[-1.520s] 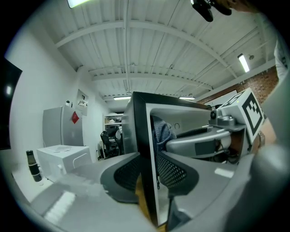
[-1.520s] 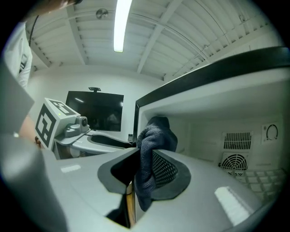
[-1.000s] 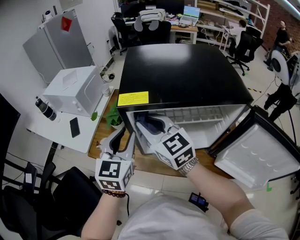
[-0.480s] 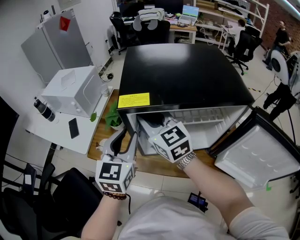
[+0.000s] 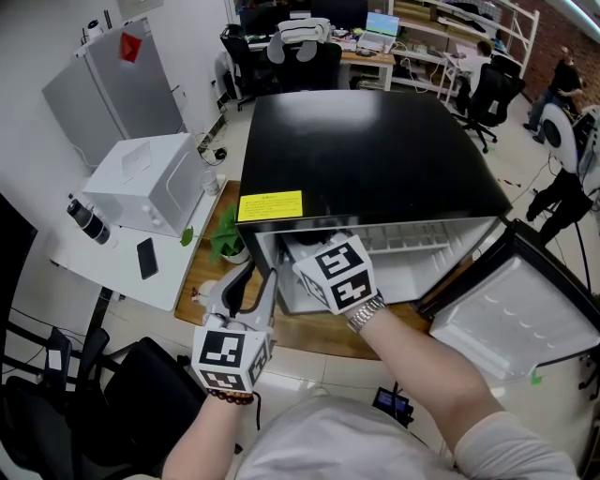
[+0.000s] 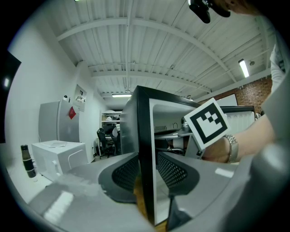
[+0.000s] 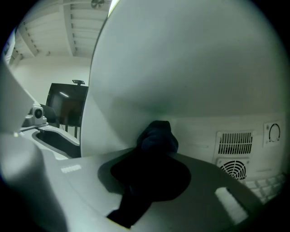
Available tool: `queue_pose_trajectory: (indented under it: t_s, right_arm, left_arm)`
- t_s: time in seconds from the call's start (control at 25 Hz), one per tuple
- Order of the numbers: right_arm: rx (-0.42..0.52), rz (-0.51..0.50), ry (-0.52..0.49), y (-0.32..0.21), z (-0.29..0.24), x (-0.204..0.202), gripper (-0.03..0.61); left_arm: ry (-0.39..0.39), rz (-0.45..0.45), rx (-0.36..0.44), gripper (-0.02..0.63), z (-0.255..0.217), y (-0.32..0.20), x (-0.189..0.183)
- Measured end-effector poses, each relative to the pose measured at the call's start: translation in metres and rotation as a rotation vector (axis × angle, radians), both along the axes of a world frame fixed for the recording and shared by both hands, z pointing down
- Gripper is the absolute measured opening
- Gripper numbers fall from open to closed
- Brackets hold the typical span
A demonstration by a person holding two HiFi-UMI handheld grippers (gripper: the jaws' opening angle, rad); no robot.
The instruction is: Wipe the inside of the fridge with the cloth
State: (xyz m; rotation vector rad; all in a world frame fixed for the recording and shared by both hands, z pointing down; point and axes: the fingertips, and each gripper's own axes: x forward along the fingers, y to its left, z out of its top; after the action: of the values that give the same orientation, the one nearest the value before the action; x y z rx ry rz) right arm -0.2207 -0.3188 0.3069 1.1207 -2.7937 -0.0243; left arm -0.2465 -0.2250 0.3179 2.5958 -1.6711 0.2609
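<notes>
1. White box (image 5: 150, 183) on white table (image 5: 112, 267), to my left.
2. Black bottle (image 5: 86, 217) upright at table's left edge, near box.
3. Phone (image 5: 147, 256) flat on table, in front of box, not touching.
4. Grey cabinet (image 5: 117, 84) w/ red tag (image 5: 132, 47) behind box, by wall.
5. Green plant (image 5: 225, 239) on wood board (image 5: 202, 272), just right of table.
6. Black chair (image 5: 103, 394) bottom left.
7. Back of room: desk (image 5: 361, 52) w/ laptop (image 5: 382, 23), office chairs (image 5: 487, 89) to its right, person (image 5: 562, 67) far right.

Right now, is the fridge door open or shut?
Open. The door stands swung out at the fridge's right, white inner lining showing, and the right gripper holds the cloth inside the white compartment.
</notes>
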Motion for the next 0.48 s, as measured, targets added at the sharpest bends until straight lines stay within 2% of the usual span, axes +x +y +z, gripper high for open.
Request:
queue_pose_trajectory:
  t_s: [0.48]
  right_arm:
    - [-0.020,0.092,0.050,-0.014,0.006,0.001,0.077]
  left_arm:
    - [0.002,0.002,0.000,0.135,0.000,0.001,0.000]
